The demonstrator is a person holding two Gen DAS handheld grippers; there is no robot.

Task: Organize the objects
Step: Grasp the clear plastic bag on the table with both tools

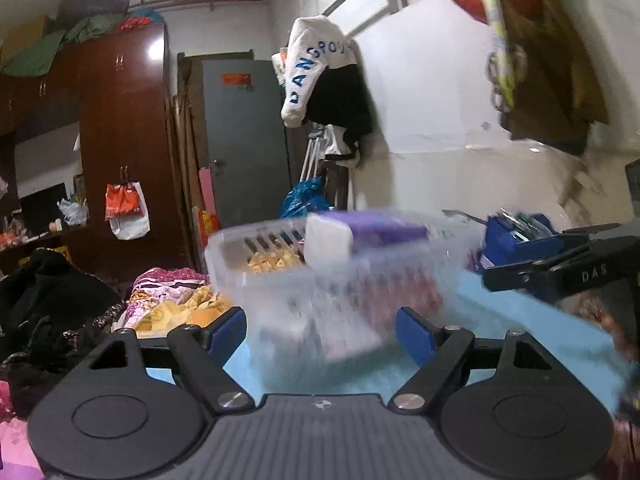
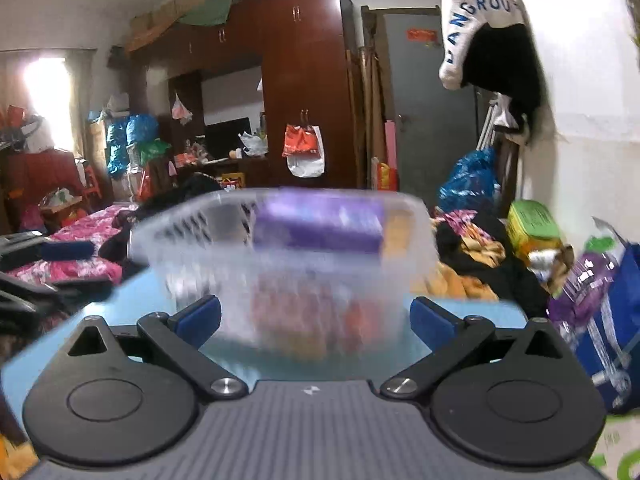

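A light blue table top (image 1: 532, 320) carries a clear plastic basket (image 1: 280, 264), blurred in both views. The basket stands directly on the blue surface (image 2: 132, 300) and holds a purple pack (image 2: 320, 224) on top of other packets too smeared to tell apart.

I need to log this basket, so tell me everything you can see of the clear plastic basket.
The clear plastic basket is see-through with slotted walls and a rounded rim, blurred in both views. It sits upright on the light blue surface. A purple pack rises above its rim; reddish items show through below. Both open tools face it; contact cannot be told.
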